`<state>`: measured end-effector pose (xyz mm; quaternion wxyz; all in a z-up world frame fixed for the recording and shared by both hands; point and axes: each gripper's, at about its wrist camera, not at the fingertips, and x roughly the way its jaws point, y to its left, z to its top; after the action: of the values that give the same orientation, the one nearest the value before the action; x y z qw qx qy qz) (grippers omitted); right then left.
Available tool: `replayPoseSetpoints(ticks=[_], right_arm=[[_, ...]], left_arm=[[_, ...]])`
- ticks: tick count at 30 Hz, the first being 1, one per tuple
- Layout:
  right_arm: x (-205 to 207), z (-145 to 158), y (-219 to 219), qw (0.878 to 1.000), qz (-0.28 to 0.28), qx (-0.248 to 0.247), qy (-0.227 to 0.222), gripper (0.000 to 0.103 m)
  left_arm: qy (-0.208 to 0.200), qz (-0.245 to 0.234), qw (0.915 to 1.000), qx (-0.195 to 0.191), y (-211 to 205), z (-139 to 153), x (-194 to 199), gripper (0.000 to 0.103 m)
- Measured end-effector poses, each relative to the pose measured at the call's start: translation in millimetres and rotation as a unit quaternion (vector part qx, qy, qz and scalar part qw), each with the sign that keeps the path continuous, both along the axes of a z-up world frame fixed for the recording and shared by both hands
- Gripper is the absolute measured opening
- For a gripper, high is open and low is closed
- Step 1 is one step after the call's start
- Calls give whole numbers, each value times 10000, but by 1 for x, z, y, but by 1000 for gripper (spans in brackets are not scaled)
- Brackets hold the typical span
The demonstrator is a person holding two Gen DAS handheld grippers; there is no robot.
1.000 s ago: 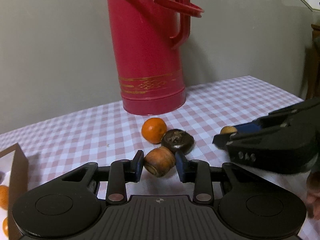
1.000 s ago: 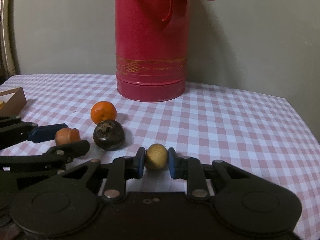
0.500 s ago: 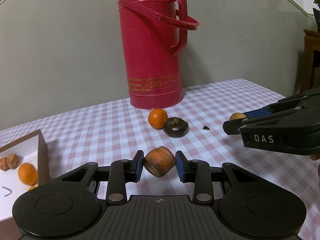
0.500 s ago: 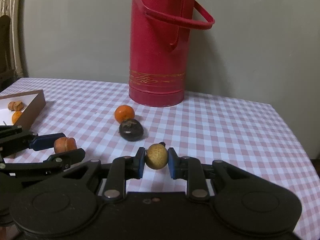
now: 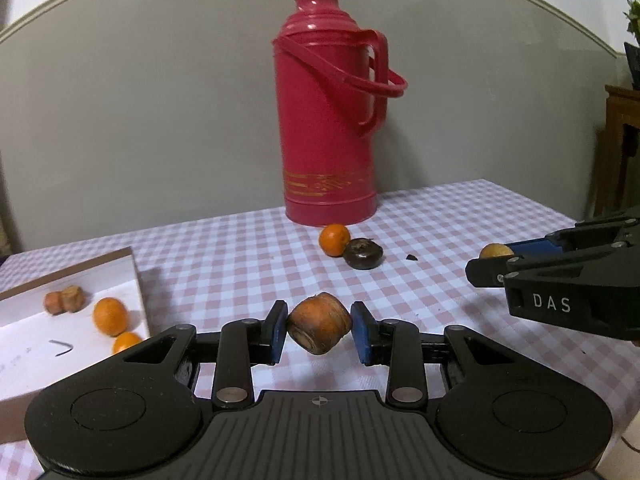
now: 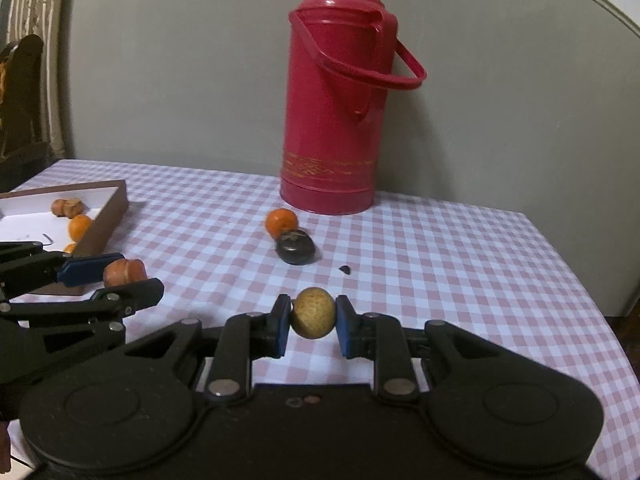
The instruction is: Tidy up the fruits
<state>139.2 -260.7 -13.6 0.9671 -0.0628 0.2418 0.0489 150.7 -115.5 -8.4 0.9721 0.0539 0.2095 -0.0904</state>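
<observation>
From my left wrist camera, my left gripper point(image 5: 319, 328) is clamped on a brownish-orange wrinkly fruit point(image 5: 319, 323), blue pads pressed against both sides of it, and it's held up off the pink checkered tablecloth point(image 5: 240, 256). Off to the left sits a shallow brown-walled box point(image 5: 138, 280) with a white floor, and inside it I can see a couple of small brown fruits point(image 5: 64, 301) touching each other plus two little oranges point(image 5: 110, 316) nearer the box's right wall. Further back on the cloth there's a loose orange point(image 5: 334, 239) right beside a dark, almost black fruit point(image 5: 363, 254), the two look like they're touching, and a tiny dark scrap point(image 5: 411, 257) lies just to the right of them. Behind all that stands a tall red thermos point(image 5: 330, 120), upright, handle flopped to the right. My right gripper point(image 5: 486, 262) pokes in from the right edge with a small yellow fruit point(image 5: 495, 251) peeking out at its tips. Switching to my right wrist camera, that gripper point(image 6: 312, 320) is closed on the round yellow fruit point(image 6: 312, 318), pads squeezing both sides, held above the cloth. My left gripper point(image 6: 120, 280) shows up on the left side with its brown fruit point(image 6: 124, 273) pinched at the tips, near the box's point(image 6: 116, 208) front corner. The orange point(image 6: 281, 222) and dark fruit point(image 6: 295, 252) sit in the middle of the table, in front of the thermos point(image 6: 332, 112), well apart from the box.
</observation>
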Motion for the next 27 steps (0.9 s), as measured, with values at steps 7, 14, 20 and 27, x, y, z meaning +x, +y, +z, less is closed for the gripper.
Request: replayPoseSetpoints(ticks=[7,14,20,27], right_arm=[[-22,6,24,9998,130,0,-119,15],[-37,13,58,9988,434,45,-233,15],[-47,19,93,9963,793,45,-340,15],[-52,23,130,9924,1159,32,-408,15]], left_arm=[[-83,144,9999,-41,25,7,-27,35],[-228,354,9991,-44,60,15,-52,35],[-337,591,9977,-80,89,22,-67,35],[-524,898,9945,-95,126,32,-81,35]])
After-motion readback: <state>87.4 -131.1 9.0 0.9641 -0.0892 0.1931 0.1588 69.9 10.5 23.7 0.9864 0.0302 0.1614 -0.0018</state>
